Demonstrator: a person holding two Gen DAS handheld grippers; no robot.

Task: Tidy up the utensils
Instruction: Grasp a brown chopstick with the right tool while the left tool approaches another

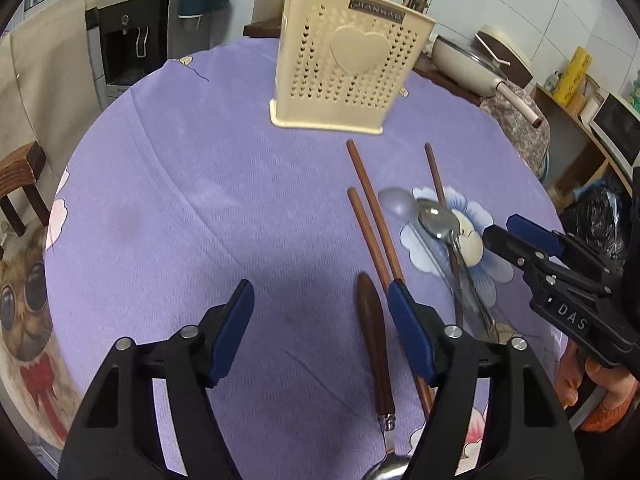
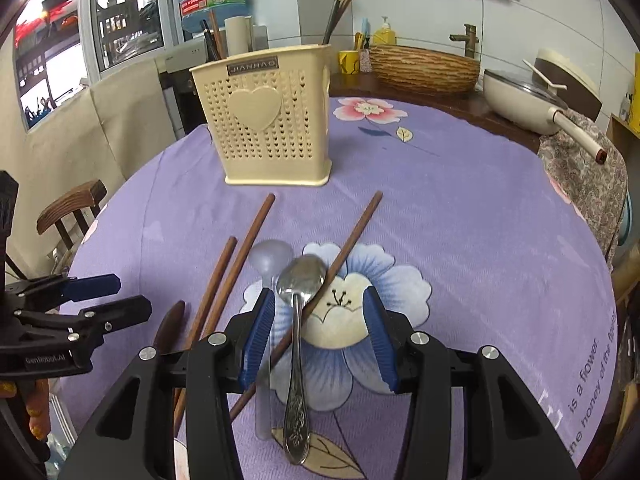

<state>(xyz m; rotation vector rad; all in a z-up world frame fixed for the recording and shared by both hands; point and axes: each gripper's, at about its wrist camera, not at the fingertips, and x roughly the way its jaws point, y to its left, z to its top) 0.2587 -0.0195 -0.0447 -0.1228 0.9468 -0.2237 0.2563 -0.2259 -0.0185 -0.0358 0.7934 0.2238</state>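
- Your left hand-held gripper (image 1: 320, 300) hangs over the surface (image 1: 200, 200), which is draped in a purple flowered cloth; its blue-padded fingers are spread wide with nothing between them.
- Your right hand-held gripper (image 2: 320, 308) is also spread wide and holds nothing; the shiny metal spoon with an embossed handle (image 2: 298, 344) lies on the cloth between its two fingers.
- That metal spoon rests across one long brown wooden chopstick (image 2: 320, 292), which runs diagonally under it.
- Just left of the metal spoon lies a translucent plastic spoon (image 2: 268, 264), bowl towards the holder.
- Two more brown wooden chopsticks (image 2: 228, 280) lie side by side to the left of the plastic spoon, their near ends passing under the left gripper's right finger in the left wrist view.
- A spoon with a dark wooden handle (image 1: 374, 340) lies between the left gripper's fingers, close to the right one.
- The cream perforated plastic utensil holder with a heart emblem (image 2: 264, 128) stands upright beyond the utensils, well apart from both grippers.
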